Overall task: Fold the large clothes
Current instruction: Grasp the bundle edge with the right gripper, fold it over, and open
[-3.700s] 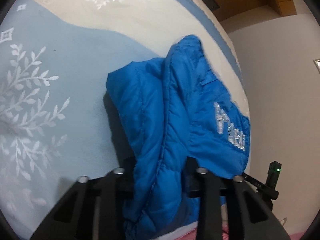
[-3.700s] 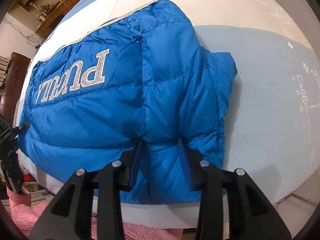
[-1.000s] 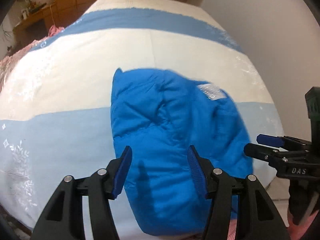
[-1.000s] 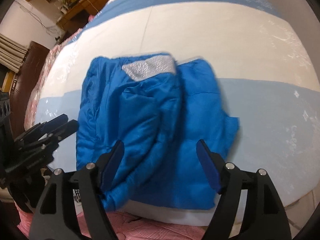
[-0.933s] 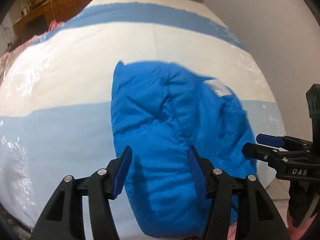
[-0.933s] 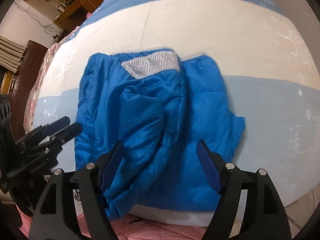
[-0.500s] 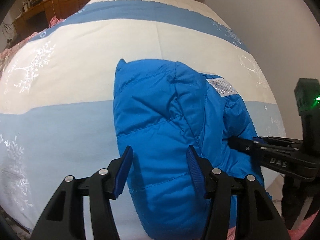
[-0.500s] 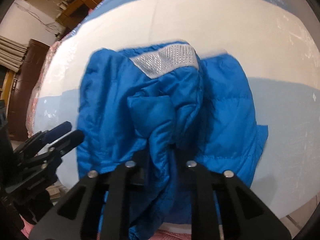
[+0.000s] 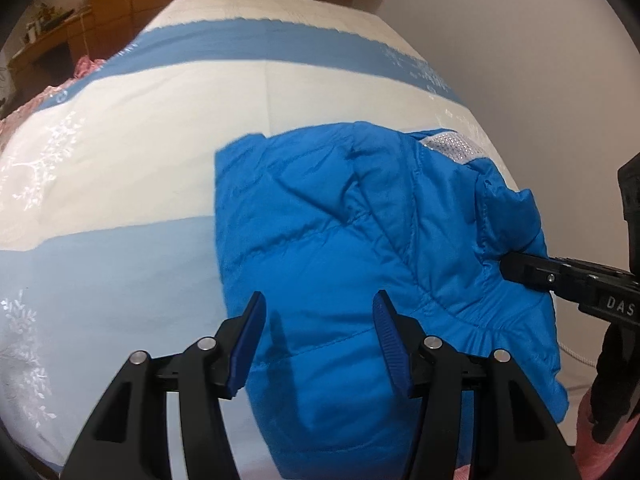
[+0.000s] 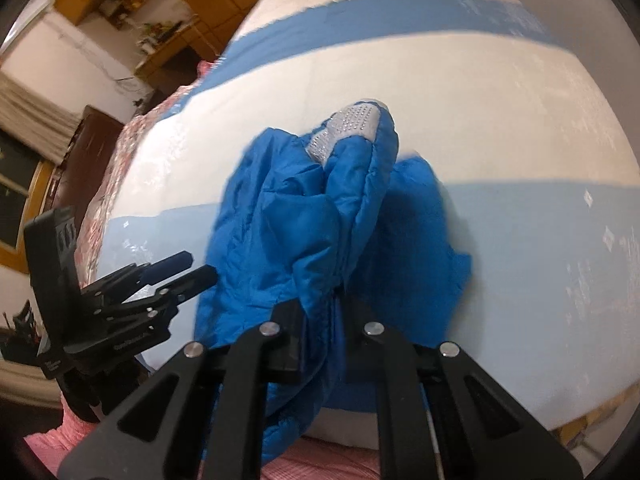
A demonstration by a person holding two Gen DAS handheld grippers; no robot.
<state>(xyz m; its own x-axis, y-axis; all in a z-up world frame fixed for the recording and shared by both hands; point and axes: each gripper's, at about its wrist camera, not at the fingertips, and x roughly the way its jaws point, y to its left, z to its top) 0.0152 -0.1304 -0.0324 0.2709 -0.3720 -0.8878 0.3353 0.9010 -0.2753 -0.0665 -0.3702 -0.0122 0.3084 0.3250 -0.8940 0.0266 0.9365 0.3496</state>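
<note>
- My right claw (image 10: 322, 320) has just been closing and now pinches a bunched ridge of the blue padded jacket (image 10: 304, 232) between its pads; the gathered fabric rises ahead of me and hides the pad faces themselves.
- My left claw (image 9: 318, 340) stands about half open with nothing gripped; the jacket's near panel (image 9: 340, 280) lies below and ahead of its blue pads (image 9: 249, 344), which hover above the cloth.
- The jacket sits on the striped bedspread (image 9: 120, 264), close to the near edge of the bed; in the right wrist view its lower hem spills over that edge beneath my fingers.
- Left of my left claw and beyond the jacket the bedspread is bare, so there is open room that way.
- To the right of my left claw the bed ends close to a pale wall (image 9: 500, 40), leaving little room there.
- A silver sparkly patch (image 10: 352, 126) shows at the jacket's far end; I cannot read it.
- The jacket's underside and how many layers are folded under it are hidden.
- The right wrist view is blurred, so stitching detail is hard to make out.
</note>
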